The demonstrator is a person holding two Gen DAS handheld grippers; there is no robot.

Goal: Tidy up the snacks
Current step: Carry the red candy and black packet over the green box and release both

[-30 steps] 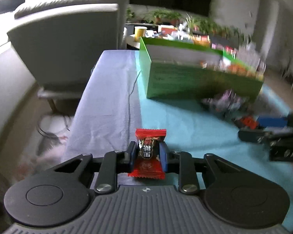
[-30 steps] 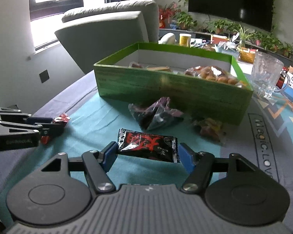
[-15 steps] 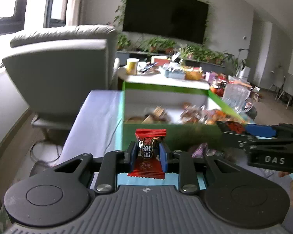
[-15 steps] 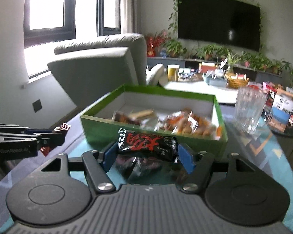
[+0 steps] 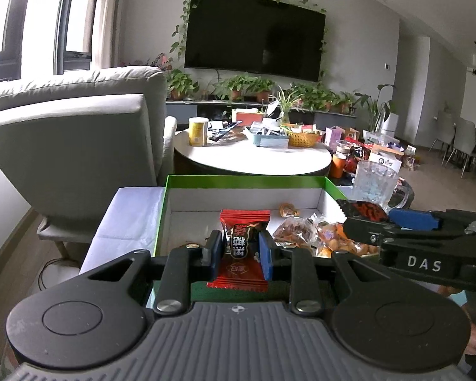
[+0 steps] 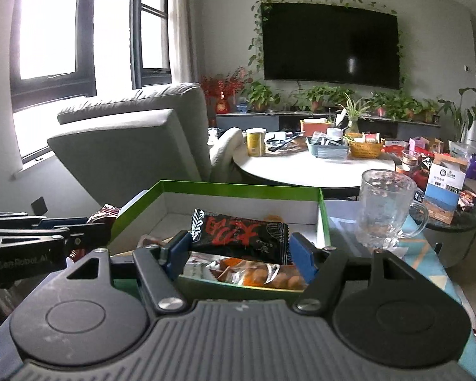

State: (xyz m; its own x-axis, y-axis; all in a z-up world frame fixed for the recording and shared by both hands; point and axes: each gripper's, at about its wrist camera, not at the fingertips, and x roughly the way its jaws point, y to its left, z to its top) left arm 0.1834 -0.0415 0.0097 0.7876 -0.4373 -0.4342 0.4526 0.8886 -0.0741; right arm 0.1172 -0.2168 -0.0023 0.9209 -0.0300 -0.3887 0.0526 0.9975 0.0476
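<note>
My left gripper (image 5: 240, 250) is shut on a small red candy packet (image 5: 242, 249) and holds it over the near edge of the green box (image 5: 161, 212). My right gripper (image 6: 239, 249) is shut on a black snack packet with red characters (image 6: 238, 235), held above the same green box (image 6: 238, 187). Orange and brown wrapped snacks (image 5: 320, 236) lie inside the box, also in the right wrist view (image 6: 257, 274). The right gripper shows at the right of the left wrist view (image 5: 396, 222); the left one shows at the left of the right wrist view (image 6: 47, 231).
A glass mug (image 6: 387, 212) stands right of the box. A grey armchair (image 5: 73, 146) is behind left. A round white table (image 5: 254, 155) with a yellow cup and baskets lies beyond the box. The box stands on a teal mat (image 6: 425, 254).
Both grippers have risen from table level and moved forward with their packets, from in front of the box to over its opening. The box interior has come into view.
</note>
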